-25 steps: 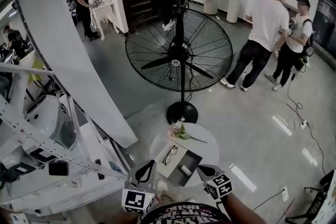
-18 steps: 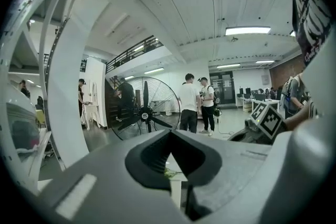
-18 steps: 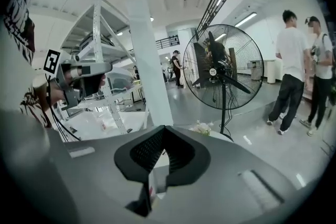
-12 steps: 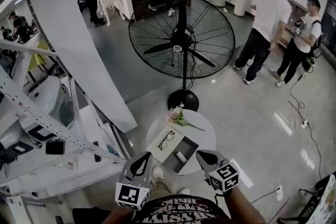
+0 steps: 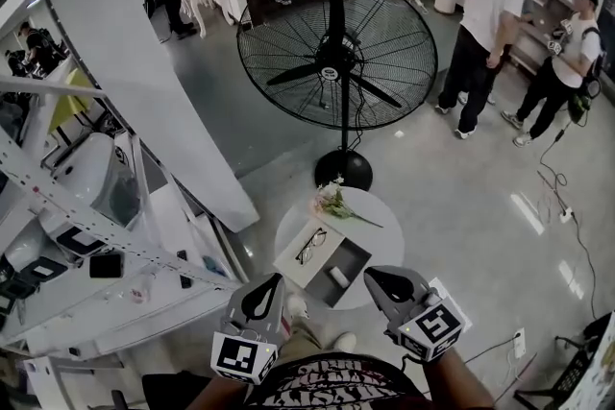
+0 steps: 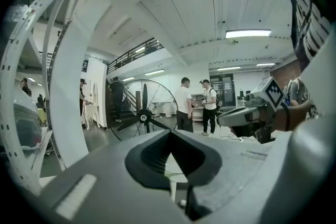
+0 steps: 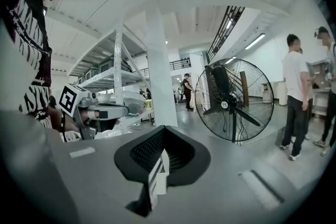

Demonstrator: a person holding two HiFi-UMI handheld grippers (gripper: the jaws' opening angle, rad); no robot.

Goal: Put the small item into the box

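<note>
Left gripper (image 5: 277, 277) and right gripper (image 5: 370, 275), both clenched, are held at lower centre; small item (image 5: 338, 276) is seen inside box (image 5: 352, 254).

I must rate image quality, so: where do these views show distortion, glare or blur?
Head view: even light, sharp, with pale glare streaks on the floor. Left gripper view: strong fisheye, black corners, the ceiling lamp blown out, the left gripper soft close up. Right gripper view: same fisheye and dark corners; the fan is sharp.
</note>
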